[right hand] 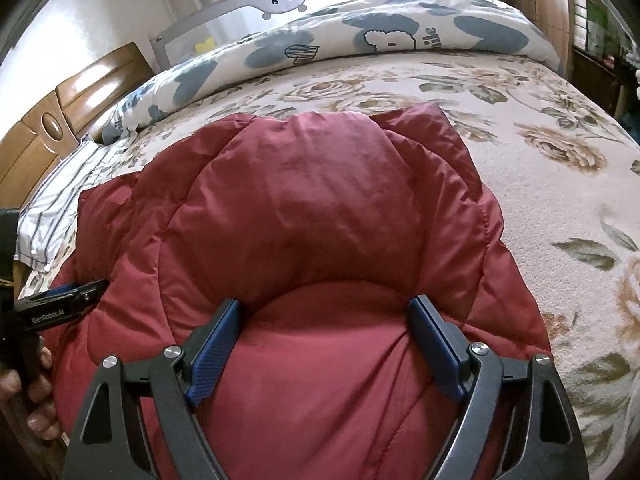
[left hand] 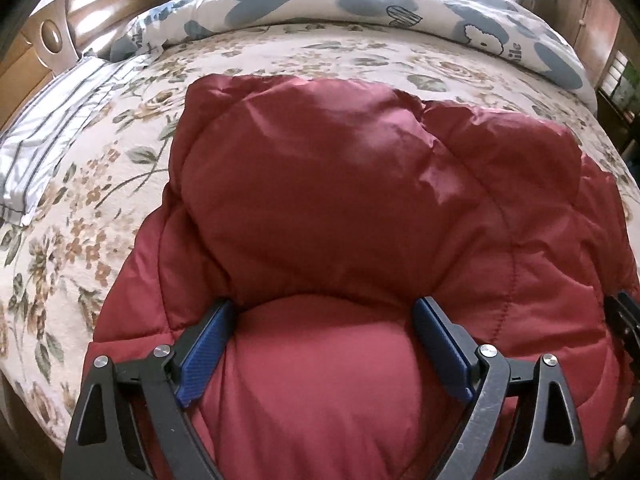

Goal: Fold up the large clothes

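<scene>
You've got a floral bedspread (right hand: 540,184) w/ tan roses and green leaves covering the bed. At the far edge lies a rolled white duvet (right hand: 392,28) w/ blue-grey blotches and a cartoon sheep. A striped pillow (left hand: 52,136) sits at left, next to a wooden headboard (right hand: 48,120). Grey bed rail (right hand: 256,12) behind the duvet.

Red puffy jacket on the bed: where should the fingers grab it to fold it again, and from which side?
Probably the near rounded fold edge of the red puffy jacket, coming down from above on the near side. It bulges up there like a soft ridge, and both the left gripper and right gripper already straddle it with open fingers. The far edge lies flat on the floral bedspread, harder to pinch.
</scene>
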